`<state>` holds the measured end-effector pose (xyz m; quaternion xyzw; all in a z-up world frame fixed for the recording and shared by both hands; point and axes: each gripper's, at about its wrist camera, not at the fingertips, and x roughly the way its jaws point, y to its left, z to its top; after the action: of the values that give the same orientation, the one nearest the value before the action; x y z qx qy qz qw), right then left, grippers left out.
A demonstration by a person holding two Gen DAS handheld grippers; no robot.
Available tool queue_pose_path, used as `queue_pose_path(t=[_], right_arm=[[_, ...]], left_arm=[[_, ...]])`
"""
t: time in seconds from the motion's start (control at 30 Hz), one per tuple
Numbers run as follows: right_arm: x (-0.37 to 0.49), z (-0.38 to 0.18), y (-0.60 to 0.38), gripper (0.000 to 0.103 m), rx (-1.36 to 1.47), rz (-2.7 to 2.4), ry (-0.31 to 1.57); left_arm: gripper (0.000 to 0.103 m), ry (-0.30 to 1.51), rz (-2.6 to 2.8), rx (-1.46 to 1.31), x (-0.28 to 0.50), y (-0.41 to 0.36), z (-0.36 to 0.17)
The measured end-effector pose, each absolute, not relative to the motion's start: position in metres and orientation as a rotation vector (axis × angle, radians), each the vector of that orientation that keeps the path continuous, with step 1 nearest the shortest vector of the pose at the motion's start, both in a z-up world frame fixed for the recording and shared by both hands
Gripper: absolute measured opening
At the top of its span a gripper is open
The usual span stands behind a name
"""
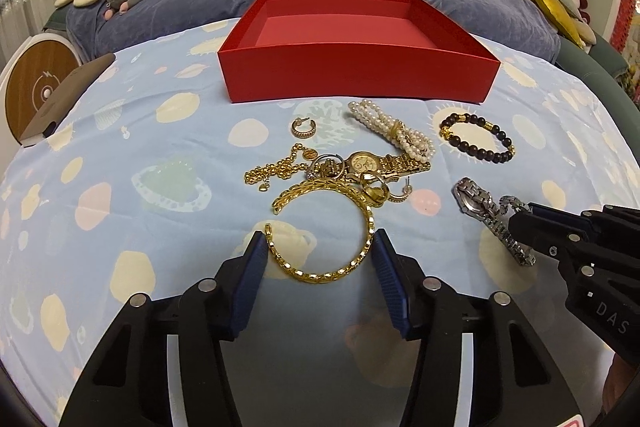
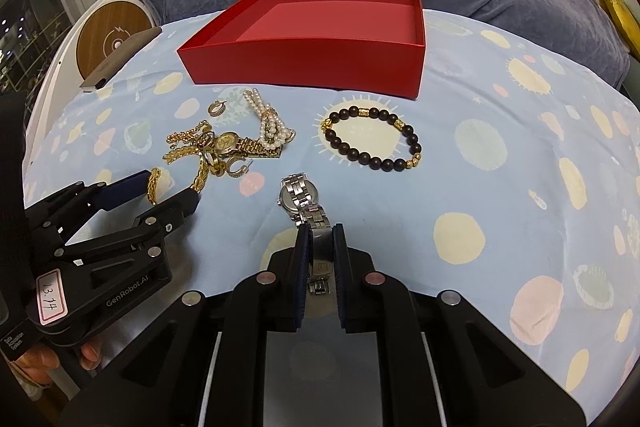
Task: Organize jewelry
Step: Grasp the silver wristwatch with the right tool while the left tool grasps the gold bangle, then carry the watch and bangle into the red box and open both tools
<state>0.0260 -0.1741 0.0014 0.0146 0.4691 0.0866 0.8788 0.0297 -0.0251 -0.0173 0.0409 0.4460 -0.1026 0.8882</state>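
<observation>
My left gripper (image 1: 319, 253): low over the cloth (image 1: 120, 167), fingers wide, straddling the gold bangle (image 1: 324, 227), near side. My right gripper (image 2: 319, 247): level, pinching the silver watch (image 2: 300, 197) band. Red box (image 1: 356, 75): far, centre.

Our left gripper (image 1: 320, 247) sits low with jaws spread wide (nothing pinched), while our right gripper (image 2: 321, 243) has its jaws drawn close together.

a light blue cloth with pastel dots (image 1: 132, 155) carries an open red cardboard box (image 1: 356, 75), a dark beaded bracelet (image 2: 372, 139), a silver metal watch (image 2: 298, 197), a white pearl strand (image 1: 394, 131) and tangled gold pieces (image 1: 332, 171).
</observation>
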Motion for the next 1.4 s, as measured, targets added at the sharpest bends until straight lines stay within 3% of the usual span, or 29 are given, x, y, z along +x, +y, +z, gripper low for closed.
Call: queue_pose_path(t=[0.5,0.83,1.13,1.4], right_arm=[[0.007,0.045,-0.181,0.011,0.078,0.195,0.875],[0.015,0.101,-0.186,0.011,0.105,0.196,0.776],[0.11,0.137,-0.19,0.011,0.09,0.153,0.718],[0.221,0.138,-0.191,0.011,0.093,0.096,0.684]], left_arm=[[0.051,0.901,-0.251,0.05,0.016,-0.016,0.01],[0.051,0.82,-0.252,0.043,0.02,-0.005,0.065],[0.051,0.793,-0.253,0.023,0.1,0.001,0.103],[0.051,0.812,-0.223,0.038,0.212,-0.02,0.102]])
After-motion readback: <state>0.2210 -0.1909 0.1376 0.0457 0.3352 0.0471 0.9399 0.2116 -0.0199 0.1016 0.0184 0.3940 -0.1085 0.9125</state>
